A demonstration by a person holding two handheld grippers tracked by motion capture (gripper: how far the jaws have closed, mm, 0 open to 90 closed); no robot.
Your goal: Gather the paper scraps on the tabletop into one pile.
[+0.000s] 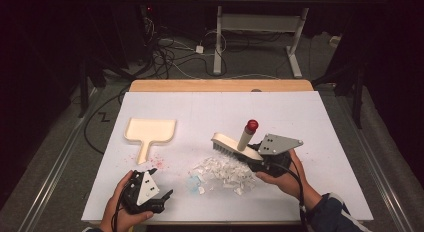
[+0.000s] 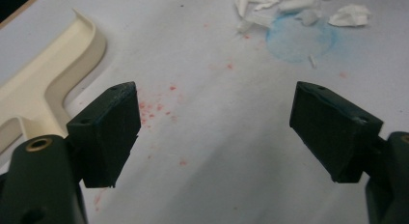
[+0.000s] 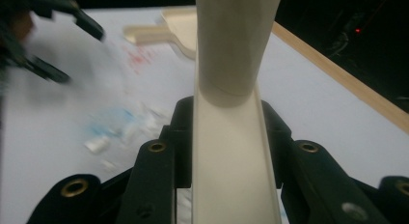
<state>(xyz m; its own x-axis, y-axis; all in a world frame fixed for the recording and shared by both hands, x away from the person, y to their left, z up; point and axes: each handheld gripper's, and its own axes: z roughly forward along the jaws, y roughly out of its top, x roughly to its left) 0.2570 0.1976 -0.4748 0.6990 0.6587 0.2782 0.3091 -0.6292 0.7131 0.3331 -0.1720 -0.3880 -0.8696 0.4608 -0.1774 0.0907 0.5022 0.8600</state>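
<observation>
A cream brush (image 1: 231,143) with a red-tipped handle (image 1: 251,125) stands tilted over the right side of a pile of white paper scraps (image 1: 222,173). My right gripper (image 1: 256,155) is shut on the brush's back end. In the right gripper view the cream brush body (image 3: 231,161) sits clamped between the jaws of my right gripper (image 3: 226,113). A cream dustpan (image 1: 150,130) lies flat at the left, handle toward me. My left gripper (image 1: 161,183) hovers open and empty near the front left. In its own view my left gripper (image 2: 217,127) has the dustpan (image 2: 43,84) beside its left jaw.
Red specks (image 1: 157,162) dot the white table cover (image 1: 300,117) near the dustpan handle. A pale blue stain (image 2: 301,38) lies at the edge of the scraps (image 2: 289,4). A wooden table edge (image 1: 220,85) runs along the back. Beyond it, cables lie on the floor.
</observation>
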